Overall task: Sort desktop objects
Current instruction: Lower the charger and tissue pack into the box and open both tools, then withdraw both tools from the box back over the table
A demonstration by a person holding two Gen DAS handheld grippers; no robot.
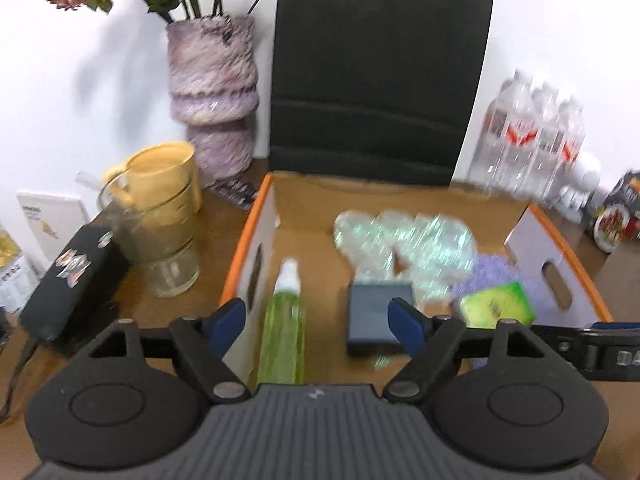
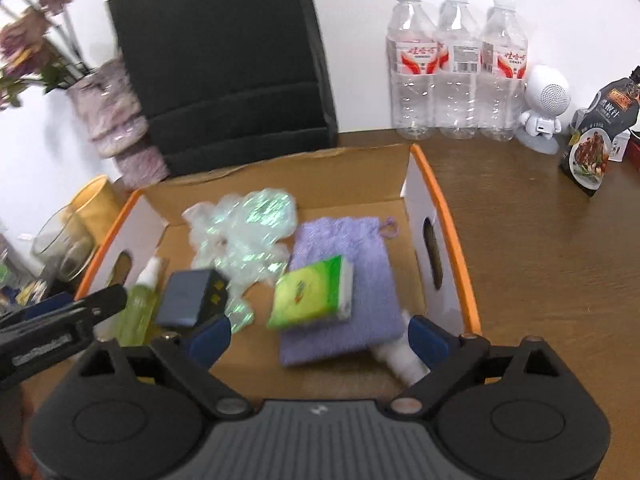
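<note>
An open cardboard box [image 1: 248, 236] [image 2: 444, 216] with orange rims holds a green spray bottle [image 1: 282, 336] [image 2: 138, 308], a dark blue-grey box [image 1: 378, 316] [image 2: 188, 298], crumpled iridescent plastic wrap [image 1: 404, 240] [image 2: 244, 228], a purple cloth [image 1: 488, 272] [image 2: 348, 280] and a green tissue pack [image 1: 498, 306] [image 2: 312, 294]. A white bottle [image 2: 400, 358] lies beside the cloth. My left gripper [image 1: 316, 322] is open and empty above the box's near left part. My right gripper [image 2: 320, 336] is open and empty above the near right part.
A black file holder [image 1: 380, 72] [image 2: 224, 60] stands behind the box. To the left are a purple vase [image 1: 214, 96], a yellow mug [image 1: 164, 176], a glass cup [image 1: 160, 240] and a black case [image 1: 76, 276]. To the right are water bottles [image 2: 456, 68], a white robot figure [image 2: 542, 108] and a sauce pouch [image 2: 596, 136].
</note>
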